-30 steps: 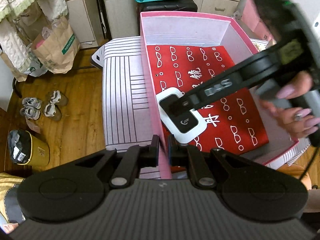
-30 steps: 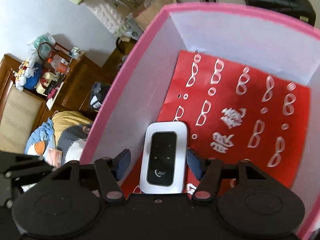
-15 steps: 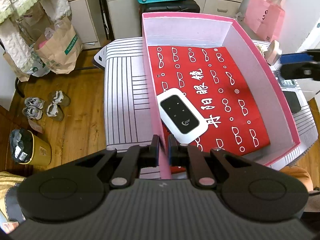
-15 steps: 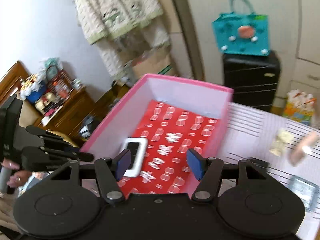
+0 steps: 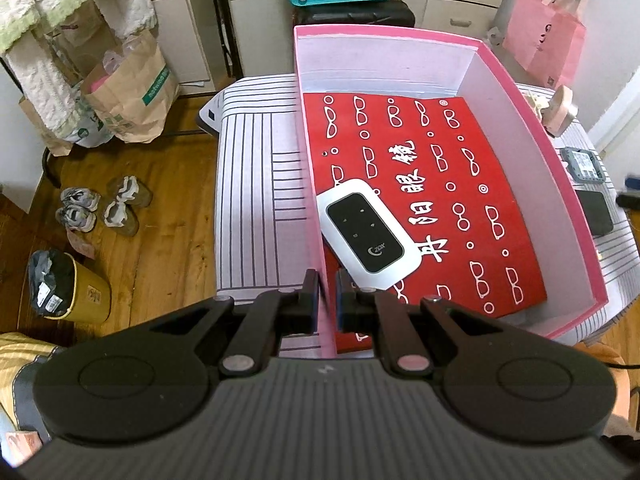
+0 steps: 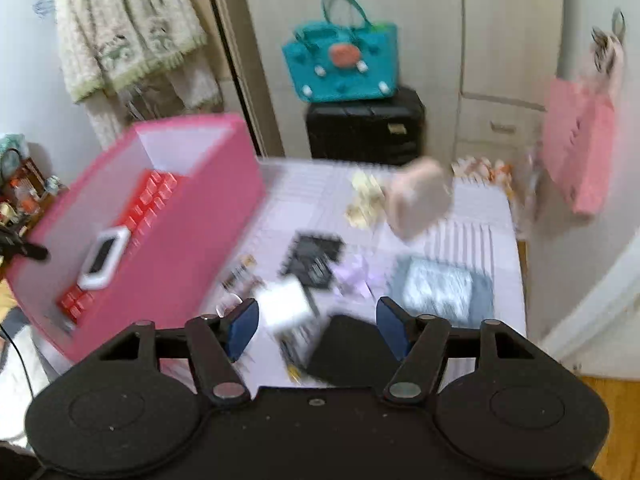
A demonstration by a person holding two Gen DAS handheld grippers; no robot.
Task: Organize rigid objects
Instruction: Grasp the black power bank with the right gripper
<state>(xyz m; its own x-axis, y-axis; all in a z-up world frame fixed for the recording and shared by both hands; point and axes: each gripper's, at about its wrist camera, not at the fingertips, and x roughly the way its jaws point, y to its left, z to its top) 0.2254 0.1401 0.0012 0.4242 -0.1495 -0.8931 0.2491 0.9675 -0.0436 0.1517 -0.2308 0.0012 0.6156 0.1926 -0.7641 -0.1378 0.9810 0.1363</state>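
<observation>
black claw [image 6: 318, 330], blue pads [image 6: 242, 328], seemingly ribbed housing

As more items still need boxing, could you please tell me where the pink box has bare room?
The pink box is free over the red sheet from its far wall down its right wall. Its near-left corner holds the white pocket router, and the left gripper is shut on that wall. The striped tabletop right of the box is crowded.
</observation>
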